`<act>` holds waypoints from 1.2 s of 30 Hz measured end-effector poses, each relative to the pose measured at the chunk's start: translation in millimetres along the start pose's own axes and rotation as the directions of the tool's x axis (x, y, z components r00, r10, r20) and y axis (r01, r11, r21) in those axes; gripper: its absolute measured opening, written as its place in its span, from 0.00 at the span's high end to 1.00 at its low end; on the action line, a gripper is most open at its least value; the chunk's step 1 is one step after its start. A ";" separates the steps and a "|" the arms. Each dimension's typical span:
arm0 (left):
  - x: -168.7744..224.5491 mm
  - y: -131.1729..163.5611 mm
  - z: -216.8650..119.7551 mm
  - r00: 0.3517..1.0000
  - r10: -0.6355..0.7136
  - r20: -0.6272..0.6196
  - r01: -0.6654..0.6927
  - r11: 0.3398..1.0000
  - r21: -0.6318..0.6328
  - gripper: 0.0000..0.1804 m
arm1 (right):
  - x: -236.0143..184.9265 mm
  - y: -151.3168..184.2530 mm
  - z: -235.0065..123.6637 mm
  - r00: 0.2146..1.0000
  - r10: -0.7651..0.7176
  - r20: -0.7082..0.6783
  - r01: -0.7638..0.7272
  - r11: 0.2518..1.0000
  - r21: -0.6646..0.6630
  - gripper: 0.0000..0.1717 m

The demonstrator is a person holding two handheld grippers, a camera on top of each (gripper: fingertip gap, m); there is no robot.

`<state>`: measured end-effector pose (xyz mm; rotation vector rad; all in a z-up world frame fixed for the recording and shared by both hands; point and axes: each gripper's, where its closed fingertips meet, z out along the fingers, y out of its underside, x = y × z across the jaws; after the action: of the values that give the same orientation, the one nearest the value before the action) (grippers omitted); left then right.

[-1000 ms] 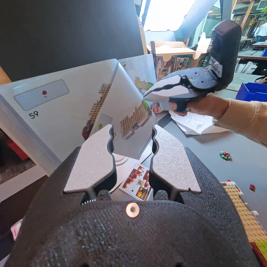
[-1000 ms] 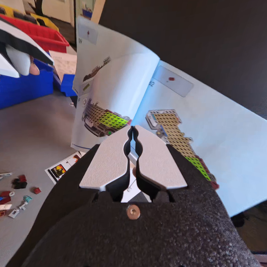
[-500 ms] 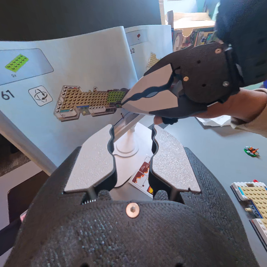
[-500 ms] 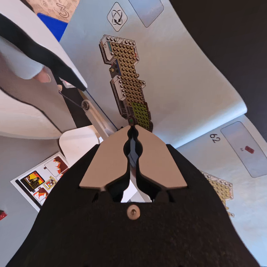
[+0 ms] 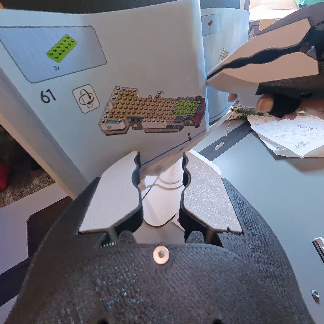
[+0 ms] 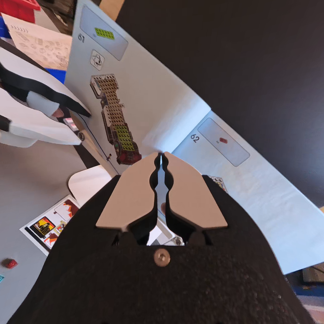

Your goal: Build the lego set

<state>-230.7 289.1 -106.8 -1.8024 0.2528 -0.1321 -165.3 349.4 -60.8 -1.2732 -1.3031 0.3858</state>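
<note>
Page edge (image 5: 204, 73) of the instruction booklet (image 6: 157, 91) pinched in my right claw (image 6: 161, 154), jaws closed on the paper, while my left claw (image 5: 161, 168) sits wide open, bare, just below the booklet's lower edge on its white stand (image 5: 164, 201).

Each gripper has a black, grainy 3D-printed body with a single silver screw (image 5: 161, 254) at centre, lower frame. The fingers (image 5: 112, 194) are pale grey textured plates edged with wavy black pads. A black fingerless glove (image 5: 282, 107) shows at right.
</note>
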 end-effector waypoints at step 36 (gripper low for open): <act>-15.4 13.5 -39.1 0.634 -0.738 -0.231 0.761 0.545 0.351 0.99 | -34.9 14.6 29.6 0.979 -0.204 -0.007 0.201 0.969 -0.145 1.00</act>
<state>-255.7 252.9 -109.6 -1.3509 -0.5221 -0.8013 -195.4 339.8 -97.0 -1.2445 -1.4480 0.1347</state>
